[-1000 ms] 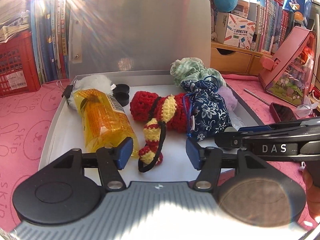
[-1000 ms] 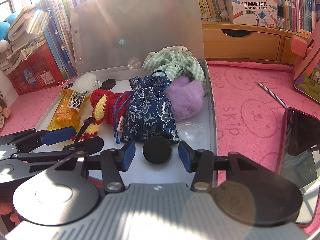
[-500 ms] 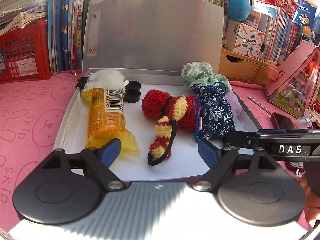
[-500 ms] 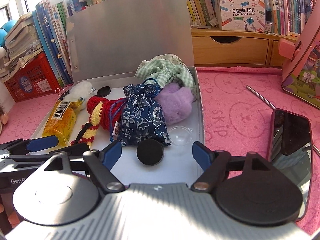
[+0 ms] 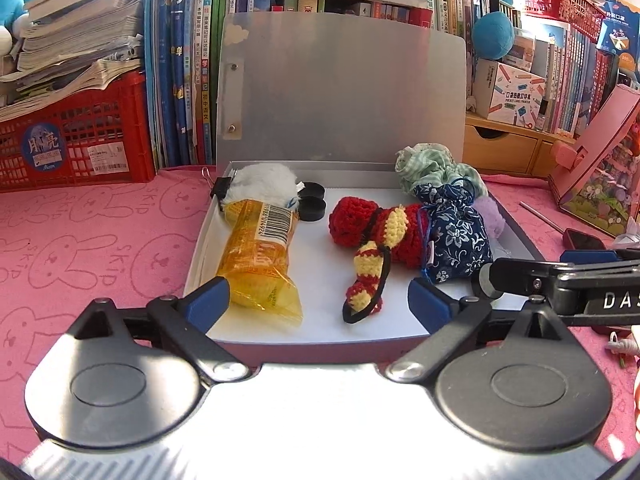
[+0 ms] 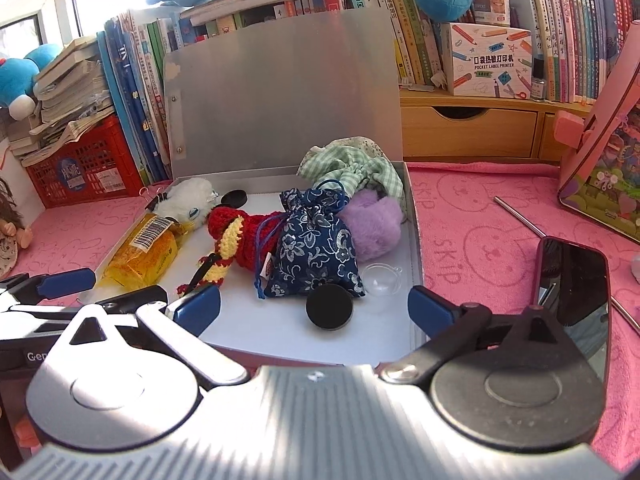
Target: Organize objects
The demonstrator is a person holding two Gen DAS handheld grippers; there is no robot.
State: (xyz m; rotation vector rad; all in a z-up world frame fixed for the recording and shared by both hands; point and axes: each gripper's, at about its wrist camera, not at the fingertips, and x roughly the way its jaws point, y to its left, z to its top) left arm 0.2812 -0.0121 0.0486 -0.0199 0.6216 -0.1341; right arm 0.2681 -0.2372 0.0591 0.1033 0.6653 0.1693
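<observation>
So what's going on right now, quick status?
Both grippers, left and right, just opened, nothing held. Box filled: yellow packet, crochet toy, blue pouch, black disc. Lid upright, nothing blocking.

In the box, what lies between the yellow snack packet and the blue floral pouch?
The red and yellow crochet piece lies between the yellow snack packet and the blue floral pouch, its red end against the pouch. The left wrist view shows it most clearly.
</observation>
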